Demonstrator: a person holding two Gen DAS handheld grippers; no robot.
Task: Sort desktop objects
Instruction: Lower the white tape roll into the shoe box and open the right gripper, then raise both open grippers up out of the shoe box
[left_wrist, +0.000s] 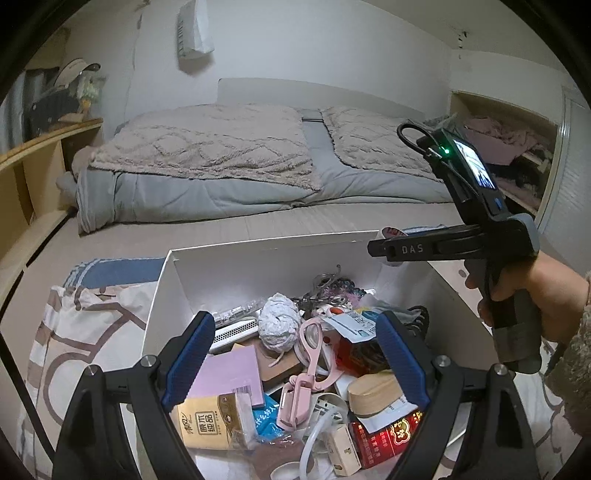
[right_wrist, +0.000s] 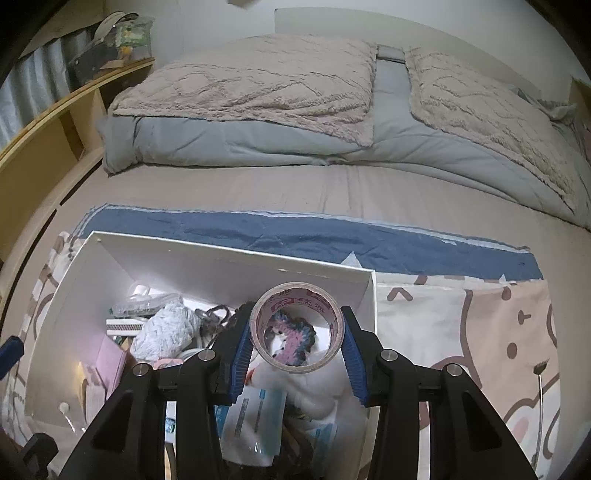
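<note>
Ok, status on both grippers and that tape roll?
Right gripper shut on tape roll, held above white box. Left gripper open, empty, over the box clutter. Nothing blocking.

A bed was seen behind everything, covered with two fluffy beige blankets over grey quilts. A wooden shelf was set along the left, and an air conditioner was mounted on the wall.
</note>
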